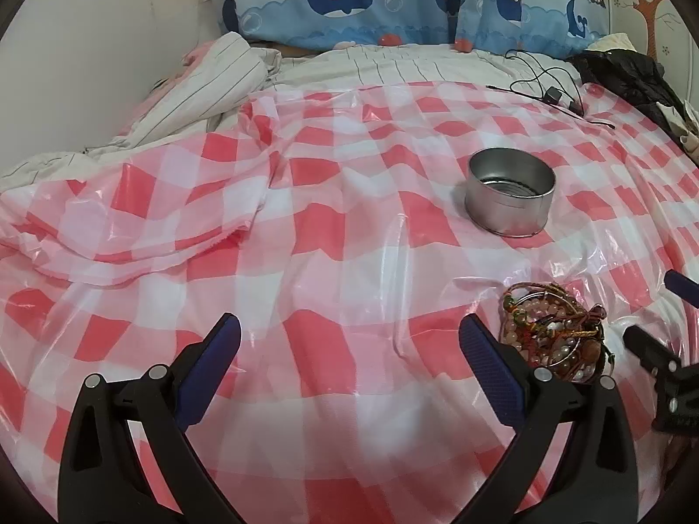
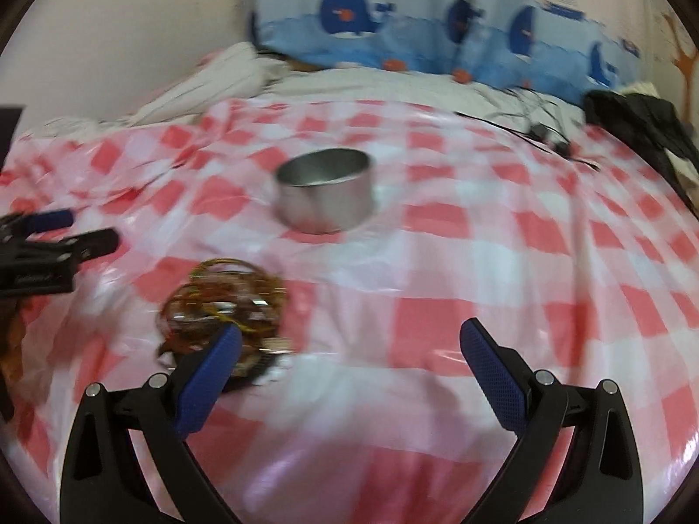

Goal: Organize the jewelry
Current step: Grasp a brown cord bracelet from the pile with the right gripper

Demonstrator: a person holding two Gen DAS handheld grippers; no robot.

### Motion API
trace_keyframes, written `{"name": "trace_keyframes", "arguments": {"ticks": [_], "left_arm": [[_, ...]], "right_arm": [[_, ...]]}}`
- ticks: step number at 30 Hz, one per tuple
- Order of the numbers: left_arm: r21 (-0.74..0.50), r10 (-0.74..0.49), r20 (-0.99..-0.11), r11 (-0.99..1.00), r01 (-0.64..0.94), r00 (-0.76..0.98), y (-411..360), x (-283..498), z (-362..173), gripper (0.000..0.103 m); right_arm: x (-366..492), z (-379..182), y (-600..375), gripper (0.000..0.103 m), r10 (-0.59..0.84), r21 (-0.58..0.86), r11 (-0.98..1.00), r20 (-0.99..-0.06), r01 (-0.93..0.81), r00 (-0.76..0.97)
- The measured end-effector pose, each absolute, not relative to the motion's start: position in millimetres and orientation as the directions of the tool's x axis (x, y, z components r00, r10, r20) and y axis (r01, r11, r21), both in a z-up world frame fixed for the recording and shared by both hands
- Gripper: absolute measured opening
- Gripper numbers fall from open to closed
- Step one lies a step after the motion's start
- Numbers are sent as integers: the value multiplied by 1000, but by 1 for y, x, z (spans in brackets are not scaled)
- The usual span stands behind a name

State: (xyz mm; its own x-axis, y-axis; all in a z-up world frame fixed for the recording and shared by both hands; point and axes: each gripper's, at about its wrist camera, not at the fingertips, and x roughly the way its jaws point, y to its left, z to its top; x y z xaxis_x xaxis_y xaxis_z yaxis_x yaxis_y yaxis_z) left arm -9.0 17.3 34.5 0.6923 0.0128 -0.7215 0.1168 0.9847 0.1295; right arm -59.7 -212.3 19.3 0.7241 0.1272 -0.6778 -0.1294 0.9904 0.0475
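Observation:
A tangled pile of bead bracelets and cords lies on the red-and-white checked plastic sheet, just right of my left gripper's right finger. The same pile of bracelets shows blurred behind my right gripper's left finger. A round silver tin stands open and looks bare inside, farther back; in the right wrist view the tin sits ahead. My left gripper is open over bare sheet. My right gripper is open too, holding nothing.
The sheet covers a bed with a striped duvet bunched at the back left. A whale-print pillow leans on the wall. Black cables with a small plug and dark clothing lie at the back right.

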Motion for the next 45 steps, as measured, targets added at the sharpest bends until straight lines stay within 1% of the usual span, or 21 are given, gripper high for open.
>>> {"name": "trace_keyframes", "arguments": {"ticks": [5, 6, 7, 8, 11, 13, 15, 18, 21, 24, 28, 30, 33, 34, 36, 37, 38, 39, 41, 43, 45], "left_arm": [[156, 47, -719, 983, 96, 694, 19, -8, 35, 96], [159, 49, -719, 983, 95, 694, 20, -8, 35, 96], [162, 52, -718, 982, 94, 694, 20, -8, 36, 96], [164, 54, -717, 982, 93, 695, 19, -8, 36, 96], [169, 58, -716, 981, 92, 696, 19, -9, 36, 96], [174, 63, -717, 981, 90, 694, 19, -9, 36, 96], [173, 62, -718, 981, 92, 694, 19, -8, 35, 96], [175, 57, -719, 979, 101, 693, 18, -8, 34, 96], [156, 27, -724, 980, 124, 690, 15, -8, 33, 96], [85, -61, -730, 980, 179, 681, 8, -6, 33, 96], [-24, -214, -731, 957, 289, 648, -16, 5, 31, 96], [-36, -258, -735, 939, 343, 628, -33, 9, 28, 96], [-7, -275, -748, 914, 407, 604, -58, 17, 19, 94], [-15, -287, -755, 907, 422, 589, -64, 21, 15, 89], [-66, -328, -768, 895, 442, 550, -67, 29, 9, 75], [-99, -351, -775, 888, 448, 525, -68, 32, 4, 66], [-136, -382, -780, 876, 462, 495, -70, 34, -1, 51], [-156, -403, -781, 866, 475, 477, -70, 34, -5, 43], [-134, -391, -792, 861, 491, 469, -74, 31, -9, 19], [-123, -387, -799, 854, 505, 461, -76, 29, -8, 6], [-126, -392, -795, 854, 505, 464, -75, 27, -4, 4]], "right_arm": [[-44, 20, -192, 95, 193, 38, 972, -696, -233, 692], [-42, 21, -190, 91, 211, 45, 967, -698, -253, 684], [-39, 20, -188, 84, 229, 55, 962, -703, -269, 674], [-34, 18, -185, 81, 247, 67, 956, -713, -287, 656], [-23, 11, -183, 58, 284, 99, 942, -748, -321, 600], [-21, 10, -187, 23, 317, 139, 933, -753, -331, 577], [-25, 11, -192, 13, 345, 174, 927, -743, -333, 573], [-35, 20, -201, 6, 398, 236, 911, -715, -338, 575], [-52, 37, -214, 6, 457, 302, 888, -658, -345, 598], [-68, 51, -233, 6, 485, 359, 874, -602, -327, 635], [-75, 58, -261, 6, 482, 421, 866, -560, -269, 674], [-72, 56, -273, 6, 481, 459, 857, -549, -234, 683], [-66, 50, -282, 6, 486, 501, 842, -546, -199, 683], [-66, 49, -283, 6, 485, 505, 841, -547, -194, 682], [-64, 48, -283, 6, 483, 506, 842, -552, -187, 680], [-64, 47, -283, 6, 481, 505, 843, -555, -185, 679], [-63, 45, -283, 6, 477, 501, 846, -559, -182, 679], [-62, 43, -283, 6, 474, 500, 848, -564, -177, 677], [-59, 36, -283, 6, 473, 504, 847, -572, -167, 671], [-56, 31, -283, 6, 468, 506, 849, -586, -153, 661], [-54, 25, -283, 6, 456, 497, 857, -608, -136, 650]]}}
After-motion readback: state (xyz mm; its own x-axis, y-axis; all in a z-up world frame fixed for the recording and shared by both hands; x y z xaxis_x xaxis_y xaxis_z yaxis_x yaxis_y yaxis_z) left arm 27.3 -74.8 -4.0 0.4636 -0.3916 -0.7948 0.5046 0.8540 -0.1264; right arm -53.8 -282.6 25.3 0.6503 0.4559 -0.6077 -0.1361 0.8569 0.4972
